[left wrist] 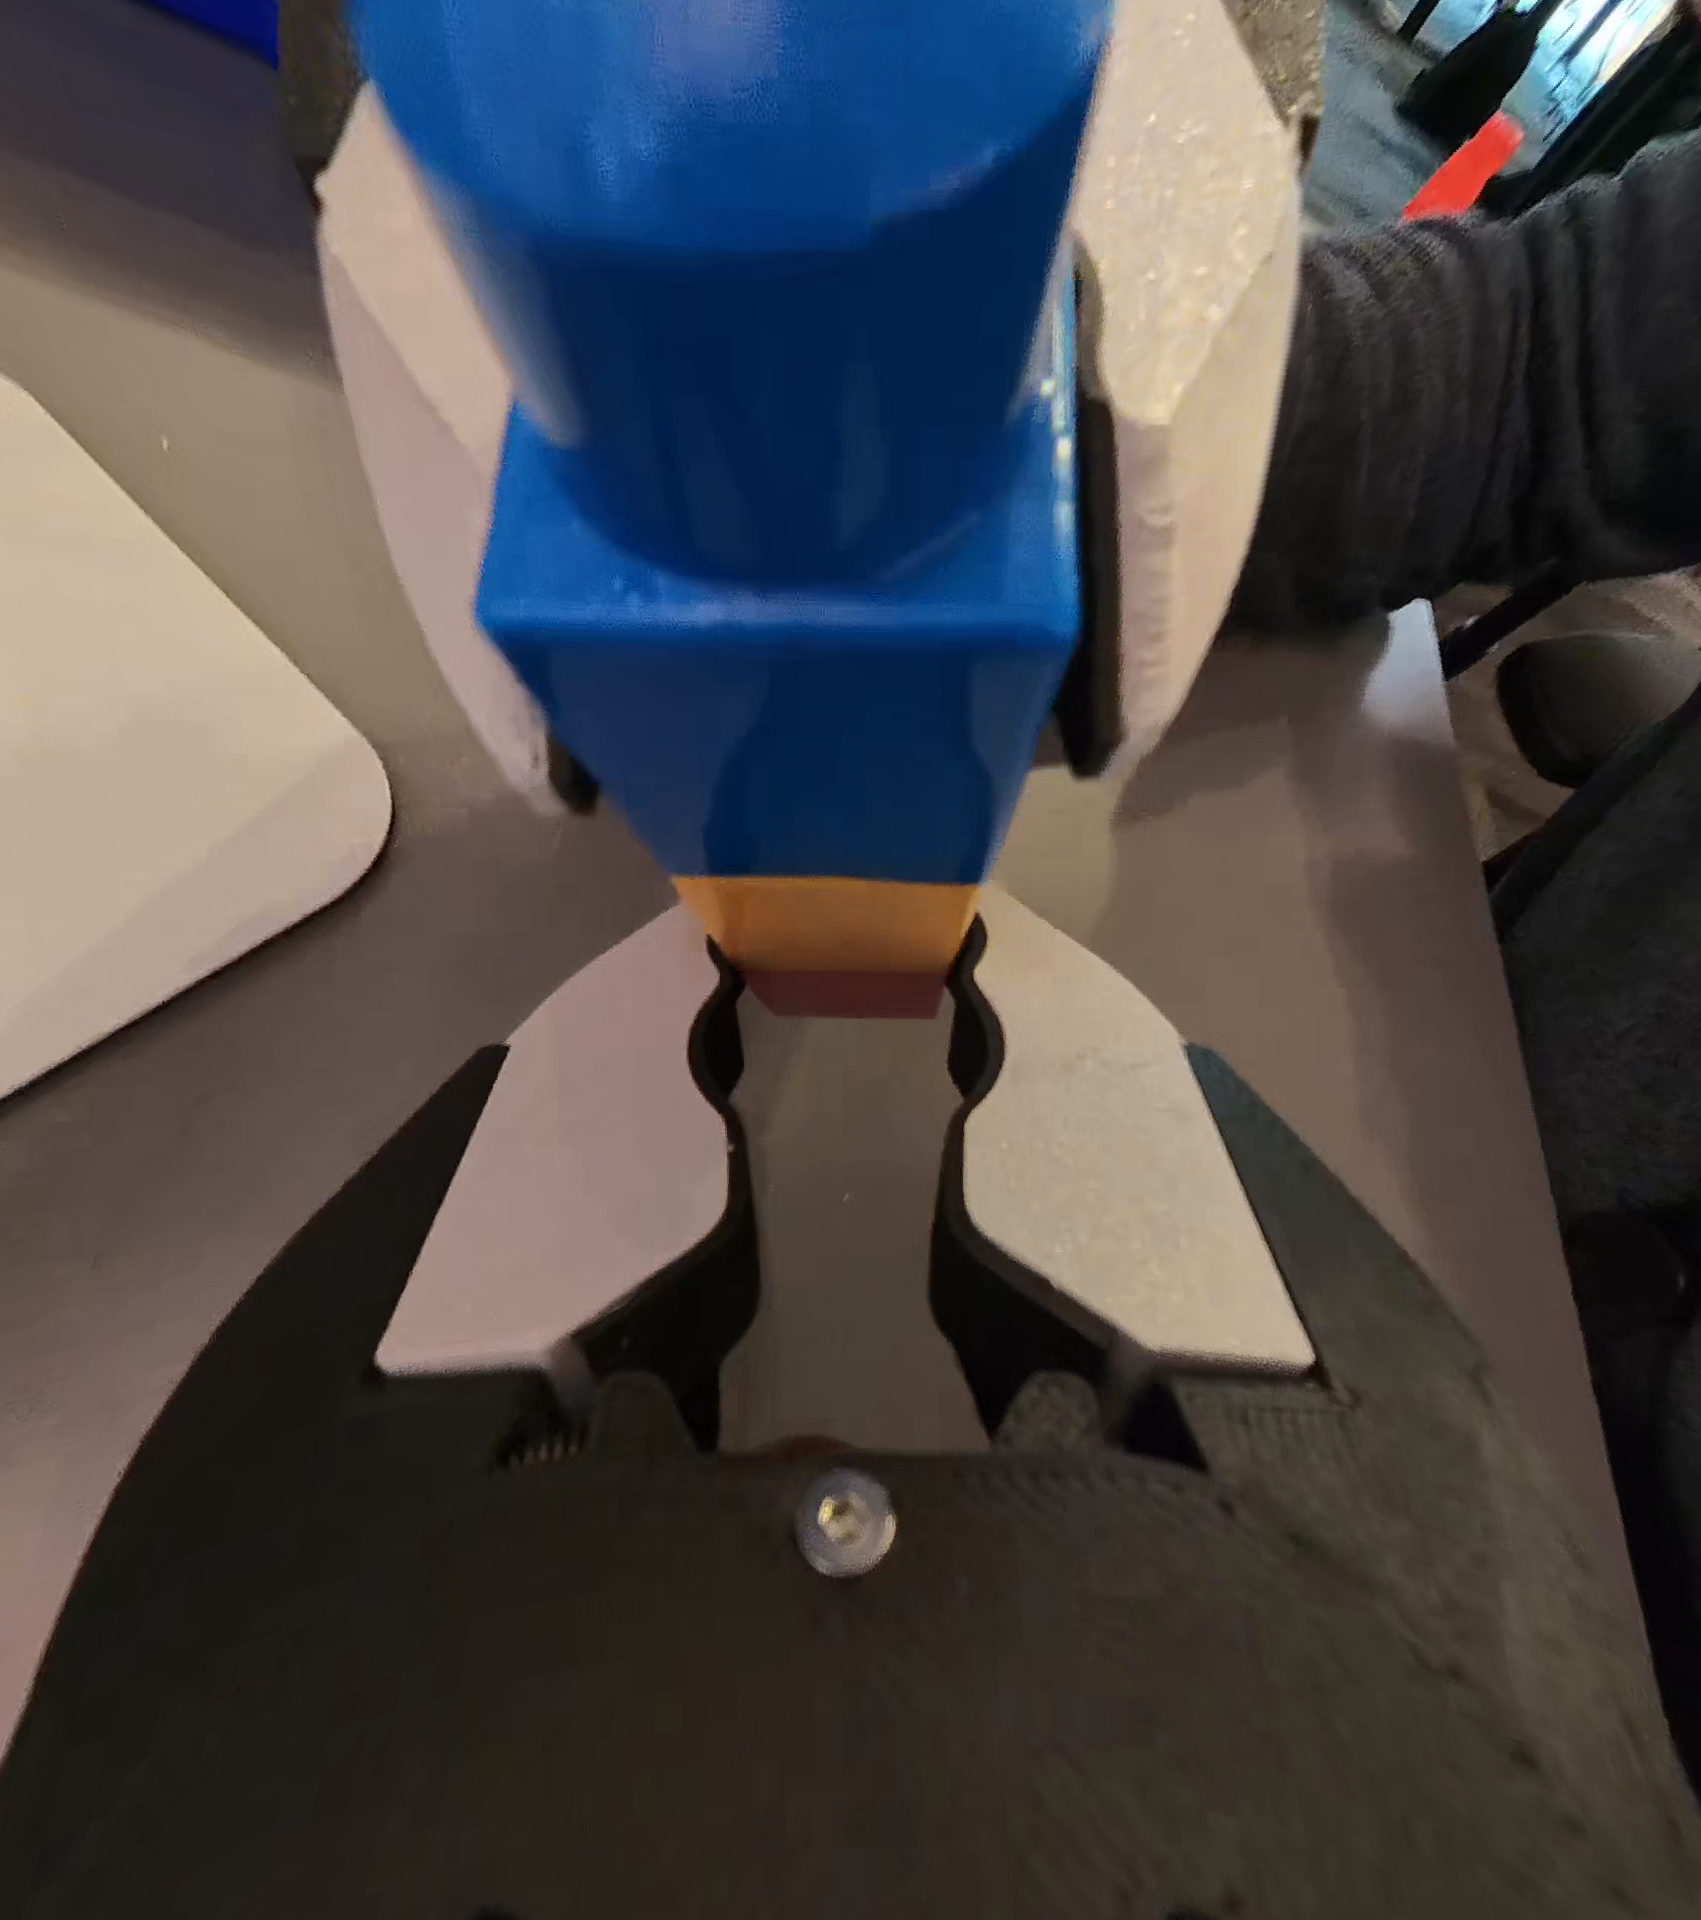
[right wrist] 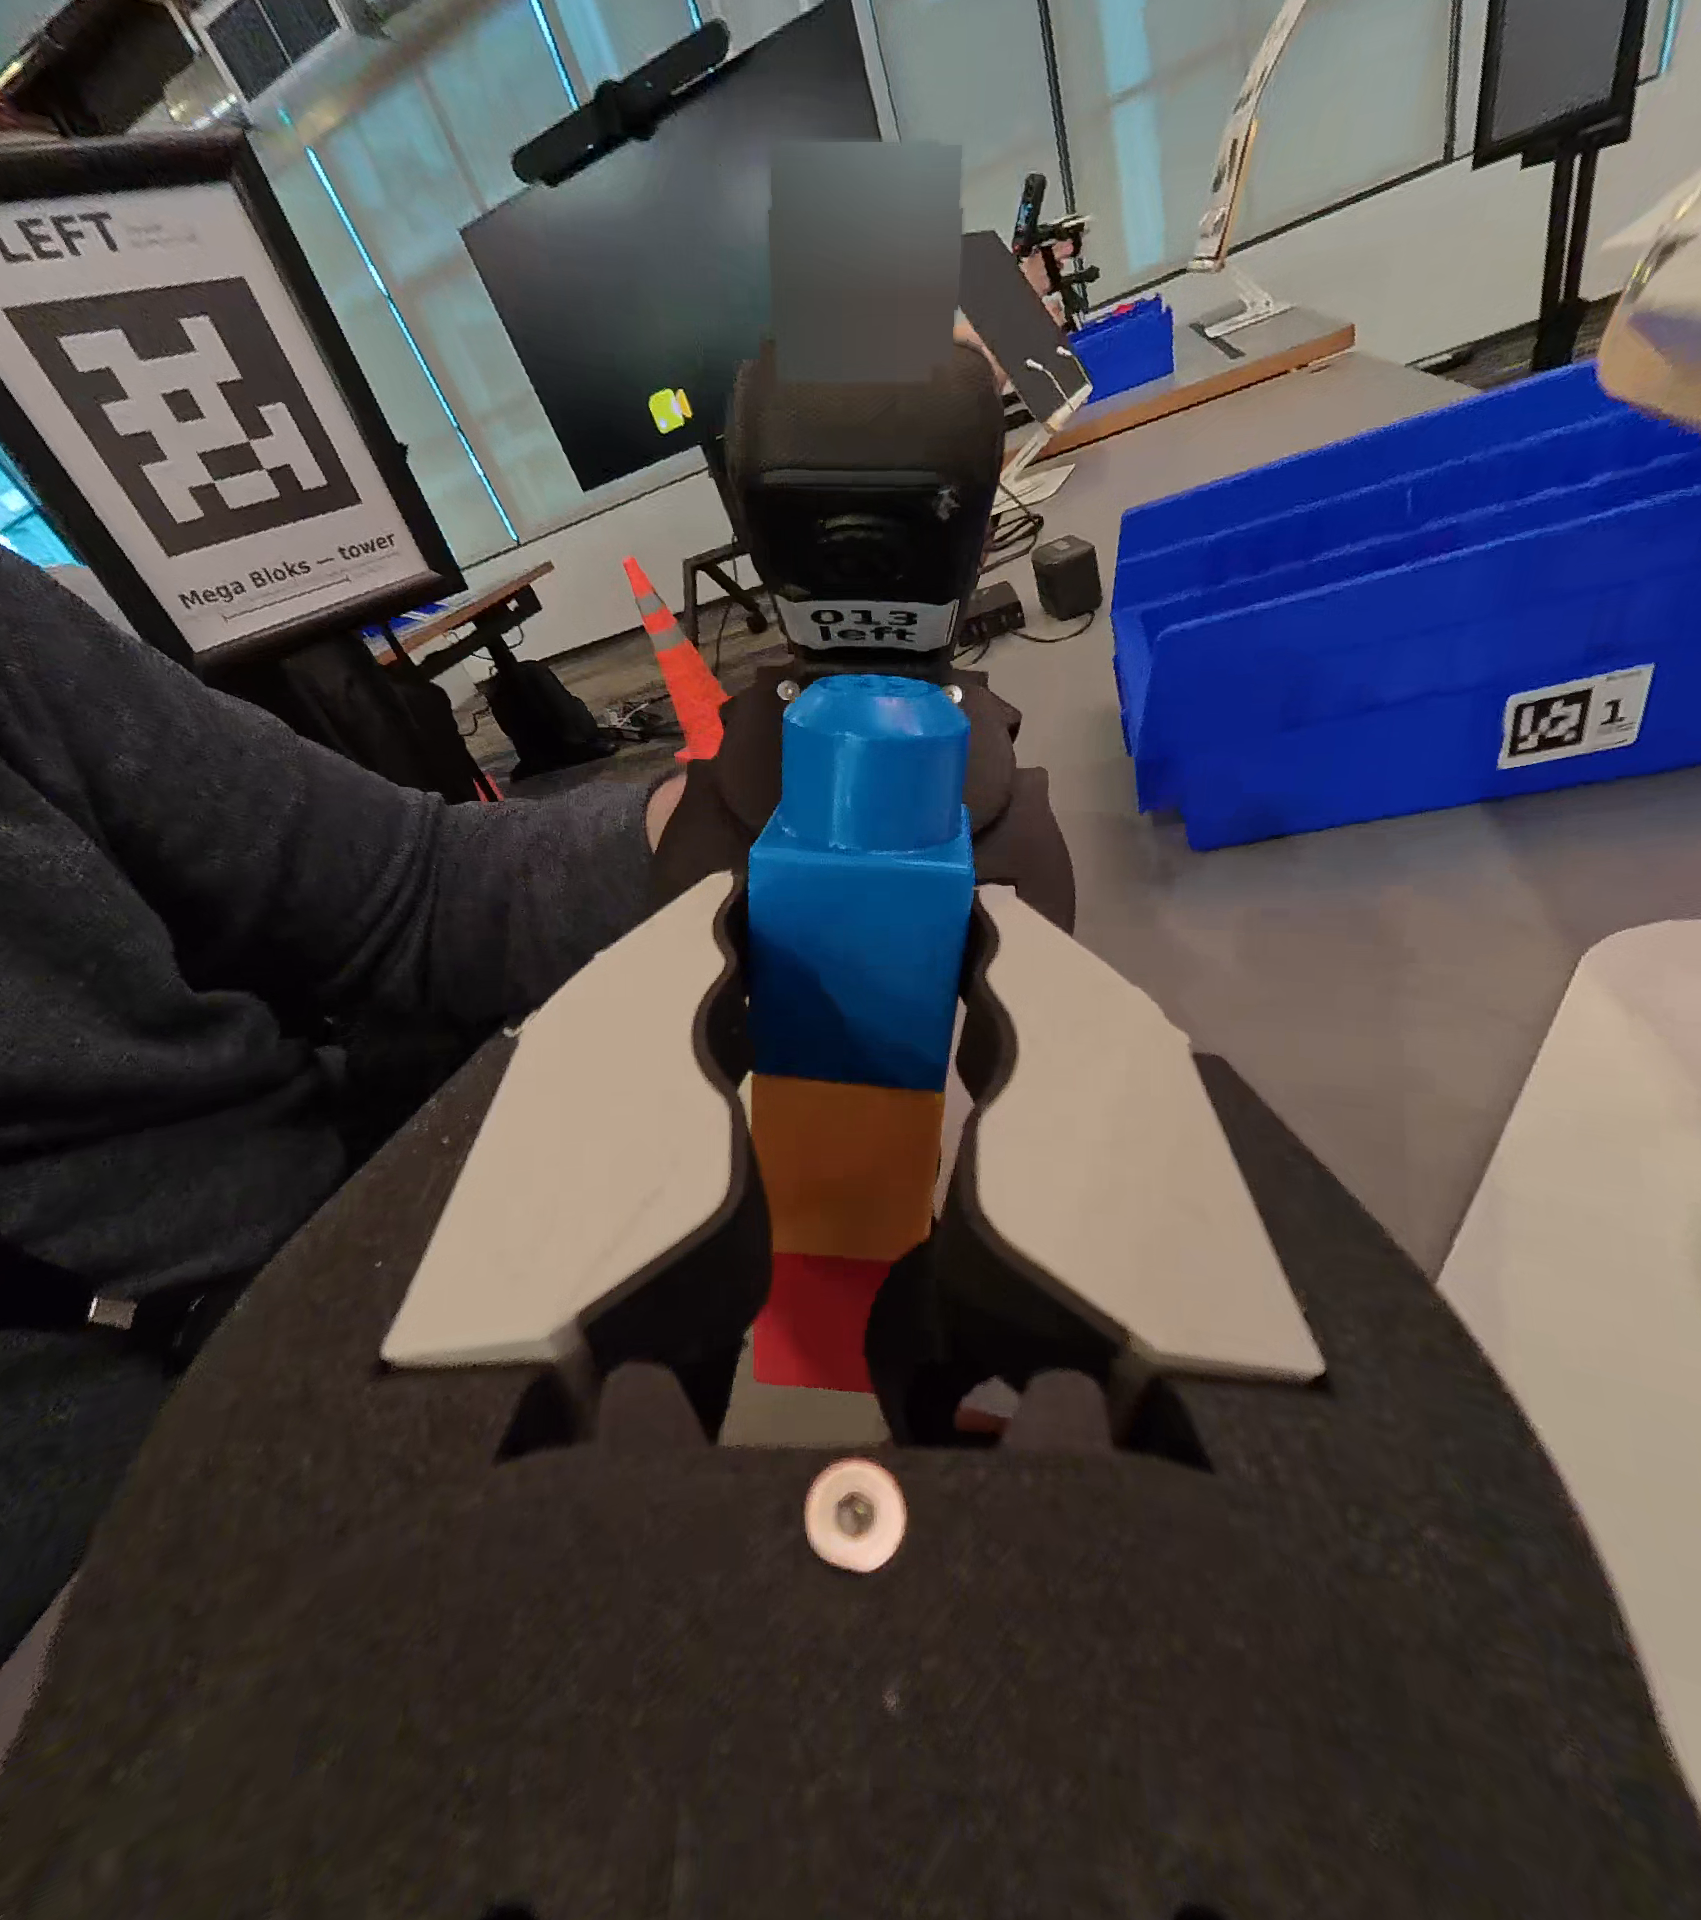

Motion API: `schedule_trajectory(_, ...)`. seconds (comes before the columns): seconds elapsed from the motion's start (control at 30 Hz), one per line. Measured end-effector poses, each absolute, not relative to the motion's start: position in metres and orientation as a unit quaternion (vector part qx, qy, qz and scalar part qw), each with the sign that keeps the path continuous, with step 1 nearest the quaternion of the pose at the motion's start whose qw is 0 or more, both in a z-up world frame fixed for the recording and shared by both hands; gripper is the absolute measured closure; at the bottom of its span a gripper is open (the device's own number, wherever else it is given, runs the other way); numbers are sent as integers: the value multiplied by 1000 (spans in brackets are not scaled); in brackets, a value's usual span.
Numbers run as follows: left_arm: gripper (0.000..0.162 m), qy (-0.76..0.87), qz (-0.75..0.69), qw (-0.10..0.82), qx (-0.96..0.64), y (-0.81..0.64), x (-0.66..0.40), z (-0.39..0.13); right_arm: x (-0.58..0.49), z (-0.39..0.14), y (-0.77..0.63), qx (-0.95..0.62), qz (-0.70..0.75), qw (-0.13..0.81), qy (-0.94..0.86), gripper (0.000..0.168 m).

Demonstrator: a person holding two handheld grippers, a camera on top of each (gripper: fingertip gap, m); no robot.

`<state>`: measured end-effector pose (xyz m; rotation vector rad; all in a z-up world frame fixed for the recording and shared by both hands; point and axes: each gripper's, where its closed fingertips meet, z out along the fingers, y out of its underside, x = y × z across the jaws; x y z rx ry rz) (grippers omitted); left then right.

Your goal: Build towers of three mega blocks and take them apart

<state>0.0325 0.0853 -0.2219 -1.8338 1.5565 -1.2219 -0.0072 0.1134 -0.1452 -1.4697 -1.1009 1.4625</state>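
Note:
A tower of three mega blocks is held between both grippers: a blue block [left wrist: 784, 727] [right wrist: 856, 966] with a round stud on top, an orange block [left wrist: 825, 920] [right wrist: 846, 1164] in the middle and a red block [left wrist: 851, 992] [right wrist: 815, 1320] at the bottom. My left gripper [left wrist: 846, 966] is shut on the orange block, its tips just above the red one. My right gripper [right wrist: 851, 987] is shut on the blue block; its white fingers [left wrist: 1178, 312] show on both sides of that block in the left wrist view. The left gripper's camera body [right wrist: 861, 520] stands right behind the tower.
A grey table [left wrist: 1241, 883] lies below. A white mat [left wrist: 77, 727] [right wrist: 1604, 1351] lies beside the tower. A blue bin [right wrist: 1397, 623] stands at the back right. A person's dark sleeve [left wrist: 1500, 395] [right wrist: 202, 883] reaches in. A framed marker sign [right wrist: 171, 416] and an orange cone [right wrist: 674, 665] stand behind. The tips of one gripper are about 9 cm away from the tips of the other.

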Motion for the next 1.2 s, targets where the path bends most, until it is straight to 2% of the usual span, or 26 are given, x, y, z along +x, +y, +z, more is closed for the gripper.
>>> schedule_trajectory(0.03,123,557,-458,232,-653,85,34,-214,-5,-139,114,-581,568,391,-432,132)
schedule_trajectory(0.07,110,551,-477,242,-641,84,35,-205,-2,-131,115,-589,558,397,-430,132)
schedule_trajectory(0.13,108,547,-478,253,-639,86,32,-200,13,-105,115,-588,540,423,-428,132)
schedule_trajectory(0.3,125,516,-481,261,-659,101,26,-206,113,-23,133,-606,418,554,-390,132)
schedule_trajectory(0.4,130,494,-498,264,-662,108,24,-206,202,-7,164,-652,305,611,-331,132)
schedule_trajectory(0.47,133,490,-502,271,-659,110,23,-204,262,-18,190,-684,223,634,-282,132)
schedule_trajectory(0.57,133,484,-507,271,-660,112,25,-204,318,-54,222,-722,219,622,-208,132)
schedule_trajectory(0.8,133,486,-504,271,-661,112,29,-209,349,-153,269,-798,181,548,-173,132)
schedule_trajectory(1.2,133,482,-503,267,-666,115,28,-215,346,-200,282,-820,166,517,-182,132)
